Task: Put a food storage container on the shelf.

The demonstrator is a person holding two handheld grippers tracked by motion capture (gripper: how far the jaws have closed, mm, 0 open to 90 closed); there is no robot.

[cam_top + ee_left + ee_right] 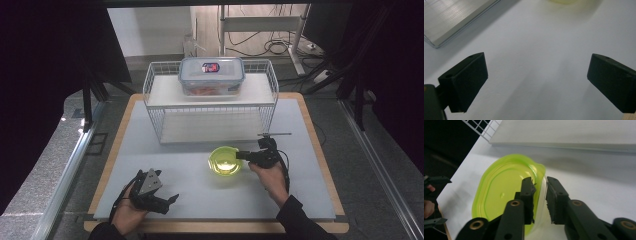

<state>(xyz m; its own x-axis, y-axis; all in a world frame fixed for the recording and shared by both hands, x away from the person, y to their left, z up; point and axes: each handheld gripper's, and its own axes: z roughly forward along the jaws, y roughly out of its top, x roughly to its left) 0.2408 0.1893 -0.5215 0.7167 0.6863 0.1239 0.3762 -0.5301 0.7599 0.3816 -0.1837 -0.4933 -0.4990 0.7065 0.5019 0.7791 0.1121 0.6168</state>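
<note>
Bowl [504, 195]: translucent lime plastic, round | right hand-held gripper [540, 195]: straddles rim (pads barely apart) | left hand-held gripper [536, 82]: released

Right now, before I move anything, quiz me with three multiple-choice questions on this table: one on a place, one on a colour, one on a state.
1. Where does the lidded box stand?
A on the wire rack, top shelf
B on the floor
C in a hand

2. What colour is the bowl?
A red
B yellow-green
C blue

3. How are the left tongs?
A shut on a spoon
B shut, empty
C wide open over bare table

Answers:
1 A, it stands on the upper shelf.
2 B, translucent yellow-green in two views.
3 C, the jaws are far apart with nothing between them.
</note>
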